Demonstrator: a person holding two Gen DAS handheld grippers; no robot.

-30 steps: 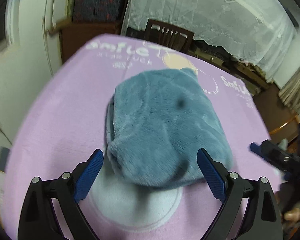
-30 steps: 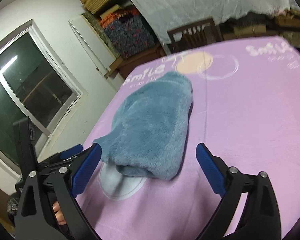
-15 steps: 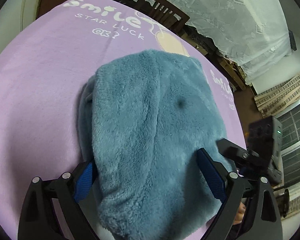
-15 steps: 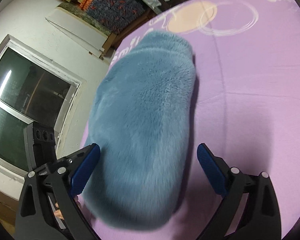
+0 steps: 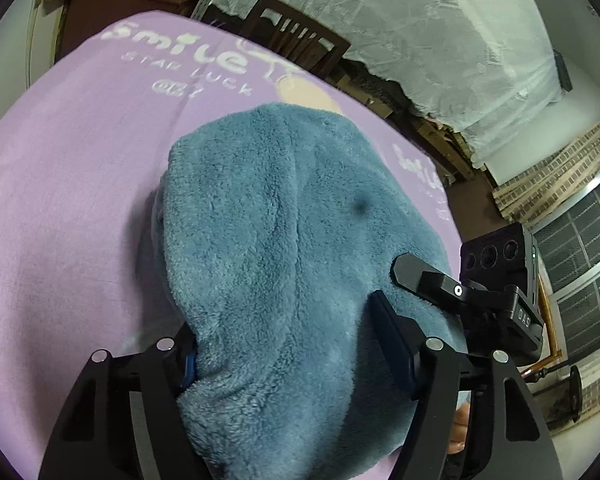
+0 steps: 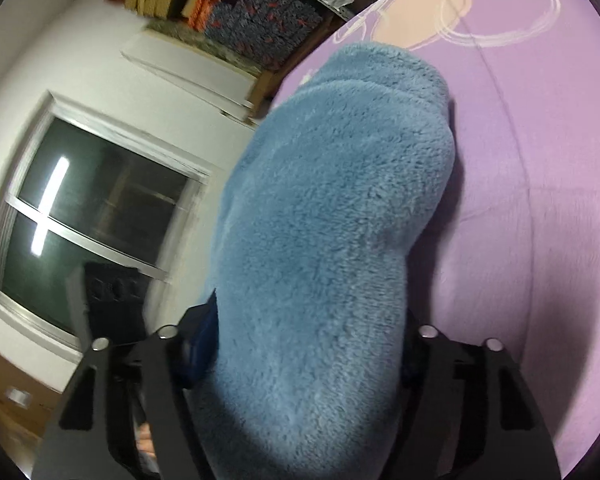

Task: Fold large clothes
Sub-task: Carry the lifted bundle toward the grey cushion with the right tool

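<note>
A folded blue fleece garment [image 5: 284,220] lies as a thick bundle on the purple blanket [image 5: 60,200]. My left gripper [image 5: 290,350] straddles its near end. The jaws are closing and both pads sink into the pile. In the right wrist view the same garment [image 6: 332,208] fills the middle. My right gripper [image 6: 304,340] is closing around its near end too, with fleece bulging over both fingers. The right gripper [image 5: 432,280] also shows at the bundle's right side in the left wrist view.
The purple blanket [image 6: 520,160] carries white lettering and a circle print. A wooden chair [image 5: 296,36] and a white lace cover [image 5: 420,20] stand behind the table. A dark window [image 6: 100,216] lies left, a barred window [image 5: 588,248] right.
Both grippers have come forward and down onto the bundle's near end. Their jaws have narrowed from wide apart to pressing the fleece from both sides.
</note>
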